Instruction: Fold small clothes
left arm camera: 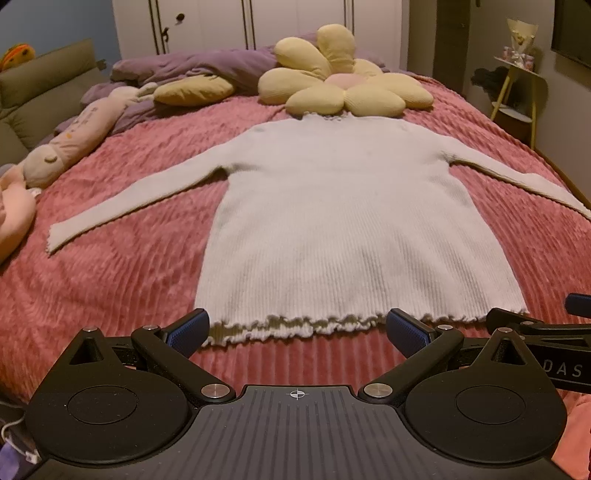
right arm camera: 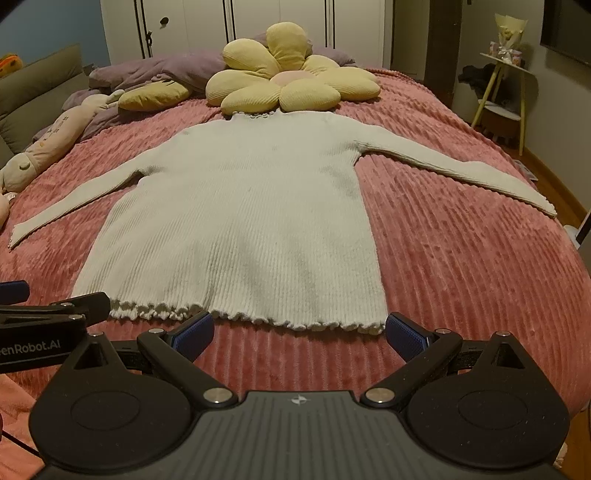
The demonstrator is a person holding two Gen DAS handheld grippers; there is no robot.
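Both my tongs are wide open, nothing between the fingers. Left gripper (left arm camera: pixel 297 326) sits low at the near edge of the bed, blue pads spread either side of the frilly hem; right gripper (right arm camera: pixel 299 326) is just beside it, to its right, lined up with the hem's right corner. Each one shows at the edge of the other's view. Neither touches the fabric as far as I can tell. The sweater (left arm camera: pixel 332 206), pale ribbed knit, lies flat on the pink ribbed bedspread (right arm camera: pixel 461 258), hem toward me, neck away, both sleeves stretched out and angled back toward me, cuffs well apart from the body. Hem shows two ruffled layers on the left side. Just past the collar: yellow flower cushion (right arm camera: pixel 291 85) with a pink centre, touching or nearly touching the neckline. A loose yellow petal cushion (left arm camera: pixel 194 90) left of it. Long pink plush toy (left arm camera: pixel 74 136) along the left edge. Purple duvet (left arm camera: pixel 192 70) bunched behind, white wardrobe doors (right arm camera: pixel 236 26) at the back, small side table (right arm camera: pixel 506 92) at far right.
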